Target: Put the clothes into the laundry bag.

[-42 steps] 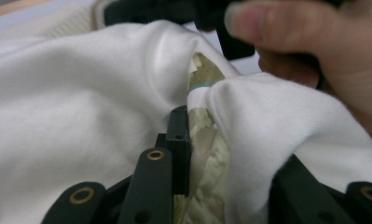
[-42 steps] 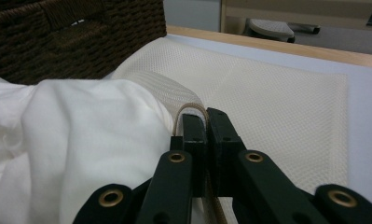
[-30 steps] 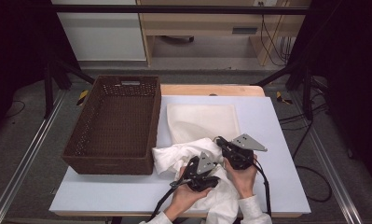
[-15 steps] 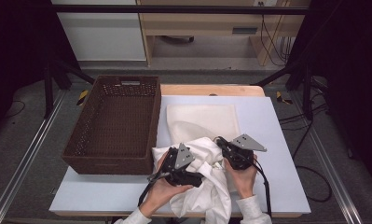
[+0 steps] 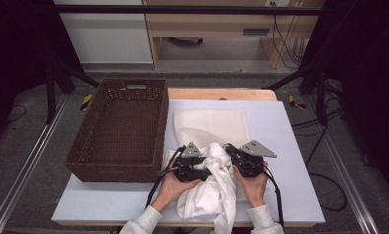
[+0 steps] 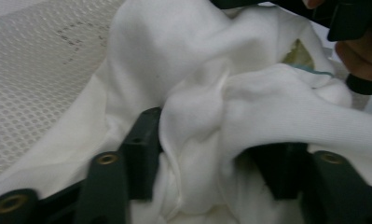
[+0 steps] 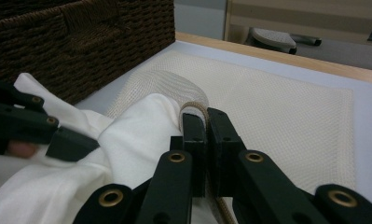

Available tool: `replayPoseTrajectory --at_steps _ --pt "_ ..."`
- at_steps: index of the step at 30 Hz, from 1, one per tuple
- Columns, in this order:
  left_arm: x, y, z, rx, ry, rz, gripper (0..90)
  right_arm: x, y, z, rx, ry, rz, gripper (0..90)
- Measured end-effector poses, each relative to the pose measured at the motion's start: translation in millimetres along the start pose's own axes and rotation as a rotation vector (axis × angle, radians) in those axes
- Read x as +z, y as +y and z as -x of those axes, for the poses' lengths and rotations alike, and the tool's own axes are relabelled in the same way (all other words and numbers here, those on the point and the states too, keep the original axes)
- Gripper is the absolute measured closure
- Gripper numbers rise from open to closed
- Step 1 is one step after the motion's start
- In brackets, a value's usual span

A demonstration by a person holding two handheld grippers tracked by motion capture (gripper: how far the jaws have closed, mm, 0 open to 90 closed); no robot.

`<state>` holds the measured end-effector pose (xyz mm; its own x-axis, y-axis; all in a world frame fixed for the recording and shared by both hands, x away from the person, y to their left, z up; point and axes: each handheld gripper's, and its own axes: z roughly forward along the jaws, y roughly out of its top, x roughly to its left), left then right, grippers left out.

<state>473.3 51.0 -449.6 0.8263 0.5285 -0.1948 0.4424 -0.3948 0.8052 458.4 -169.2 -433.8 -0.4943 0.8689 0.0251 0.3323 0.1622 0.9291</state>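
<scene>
On the table, one white garment (image 5: 209, 192), one mesh bag (image 5: 211, 126), one basket (image 5: 121, 127)

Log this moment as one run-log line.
left gripper: closing on crumpled white cloth garment | right gripper: shut on cream mesh laundry bag rim

White garment (image 5: 212, 192) cut off below
</scene>
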Motion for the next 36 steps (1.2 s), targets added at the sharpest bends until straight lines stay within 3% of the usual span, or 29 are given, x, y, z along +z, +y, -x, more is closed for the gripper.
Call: replayPoseTrajectory --at_steps 3,5,8,11,14,16,18,20,22,26,28,31,36 --pt "-2.3 -0.6 6.8 0.023 0.026 0.003 73.0 0.2 -0.1 -0.2 0.000 0.002 0.000 87.3" --pt "-4.3 -1.5 12.9 0.040 0.041 0.015 77.2 -0.2 -0.1 1.0 0.003 0.004 0.001 87.3" --pt "-8.6 -0.8 24.8 0.070 0.036 0.041 79.2 -0.5 -0.3 2.7 0.006 0.003 0.005 87.3" --pt "-11.3 4.3 39.4 0.094 0.005 0.073 79.8 -1.5 0.3 3.5 0.013 0.004 0.010 87.3" --pt "-4.7 12.2 55.9 0.128 -0.007 0.083 79.8 -2.6 1.2 3.3 0.020 0.010 0.021 87.3" --pt "4.0 16.6 62.1 0.129 0.001 0.079 79.8 -4.1 1.9 3.3 0.013 0.003 0.025 87.4" --pt "13.5 19.7 62.7 0.115 0.010 0.063 79.8 -6.0 2.3 5.3 0.022 0.000 0.031 87.3" --pt "25.3 21.1 60.9 0.113 0.070 0.018 79.8 -8.6 3.1 7.1 0.028 -0.001 0.036 87.4" --pt "34.7 20.4 54.9 0.093 0.089 -0.009 79.6 -11.0 4.8 6.2 0.025 0.008 0.042 87.3" --pt "35.1 17.8 51.3 0.100 0.104 0.011 78.1 -9.0 4.4 3.3 0.013 0.010 0.037 87.3" --pt "31.9 16.1 54.6 0.114 0.119 0.033 73.5 -8.8 4.0 3.0 0.011 0.008 0.039 87.3" --pt "21.6 15.5 59.5 0.110 0.138 0.058 53.1 -9.5 3.5 3.7 0.001 -0.003 0.040 87.3" --pt "-4.6 15.8 68.8 0.117 0.104 0.062 23.7 -8.7 2.5 4.9 0.003 -0.012 0.037 87.3"
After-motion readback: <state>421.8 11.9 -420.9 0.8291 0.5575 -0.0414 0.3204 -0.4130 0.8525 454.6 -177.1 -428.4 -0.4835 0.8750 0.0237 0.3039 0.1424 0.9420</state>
